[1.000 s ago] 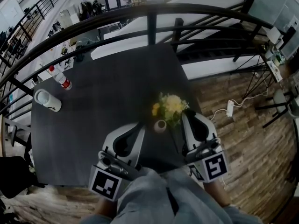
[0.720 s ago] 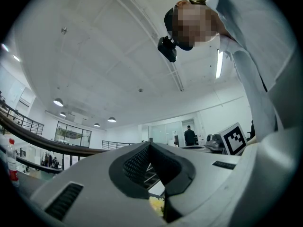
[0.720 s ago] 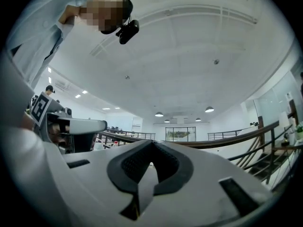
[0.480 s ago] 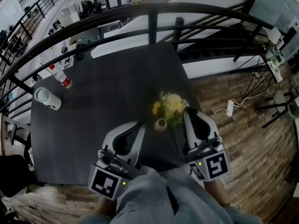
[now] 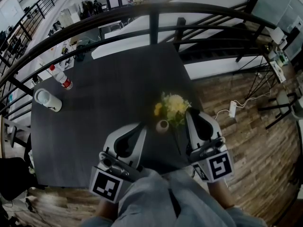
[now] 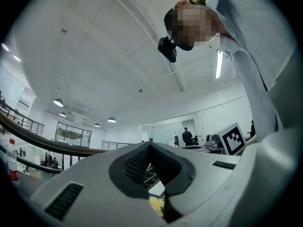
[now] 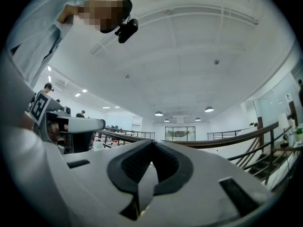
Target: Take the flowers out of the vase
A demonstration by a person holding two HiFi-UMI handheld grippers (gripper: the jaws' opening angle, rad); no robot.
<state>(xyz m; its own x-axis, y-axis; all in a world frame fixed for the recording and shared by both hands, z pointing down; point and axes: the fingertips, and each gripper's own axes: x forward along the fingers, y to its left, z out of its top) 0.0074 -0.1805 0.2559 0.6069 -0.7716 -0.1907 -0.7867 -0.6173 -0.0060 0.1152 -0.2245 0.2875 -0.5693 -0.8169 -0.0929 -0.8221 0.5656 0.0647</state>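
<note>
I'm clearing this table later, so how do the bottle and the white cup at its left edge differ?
The bottle is slim and clear, with a red cap and red label; the white cup is wider and plain. The bottle sits nearer the railing, the white cup nearer the person. Both are near the table's left edge, far from the vase and flowers.

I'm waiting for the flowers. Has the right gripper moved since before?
No. The right gripper still sits beside the vase, same spot against the table edge.
</note>
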